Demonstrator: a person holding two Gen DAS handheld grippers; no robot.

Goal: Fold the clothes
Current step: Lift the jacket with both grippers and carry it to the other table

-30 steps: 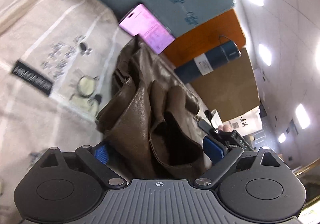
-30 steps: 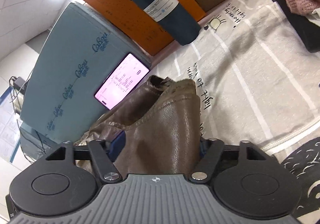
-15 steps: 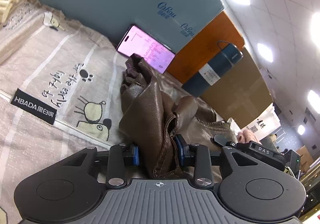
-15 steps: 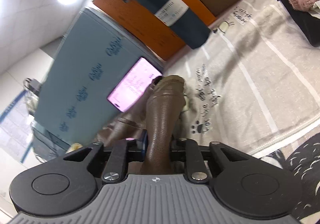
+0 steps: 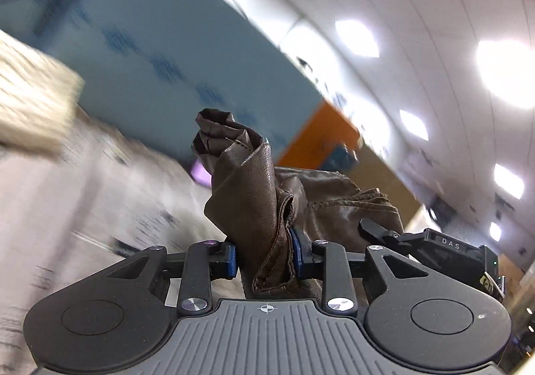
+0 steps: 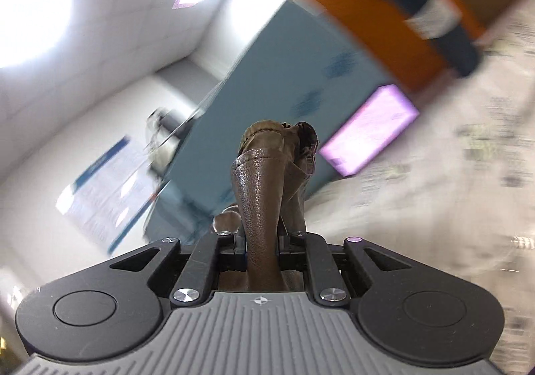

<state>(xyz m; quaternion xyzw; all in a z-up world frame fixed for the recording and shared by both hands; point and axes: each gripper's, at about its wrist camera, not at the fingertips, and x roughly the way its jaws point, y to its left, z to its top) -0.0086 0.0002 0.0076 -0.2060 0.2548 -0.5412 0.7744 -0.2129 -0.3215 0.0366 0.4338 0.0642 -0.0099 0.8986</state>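
While pinched at two places, brown leather garment [image 5: 254,187] raised clear of the printed grey-white fabric sheet [image 6: 451,181] spread beneath. In the left wrist view, bunched folds standing up from between the blue pads [image 5: 297,249], crumpled tip uppermost, rest of the leather draping away to the right toward the other tool. Left gripper [image 5: 264,253] closed on a thick, stitched fold, pads pressing both sides. In the right wrist view, a narrow upright strip of the same garment [image 6: 260,194] rising from between the fingers [image 6: 291,248], gathered hem at its top. Right gripper [image 6: 261,249] clamped tight on that strip, fingers nearly together. Further out, everything smeared by motion blur. Beyond the garment, a lit pink-purple phone screen [image 6: 371,130] leaning against a blue-grey foam board [image 5: 140,50] with printed lettering too blurred to read. Next to the board, an orange panel [image 6: 378,3], and in front of it a dark blue bottle with a white label [image 6: 431,7]. At left in the left wrist view, a cream ribbed item [image 5: 30,97], kind unclear. Above, white tiled ceiling with bright light panels [image 5: 505,74].
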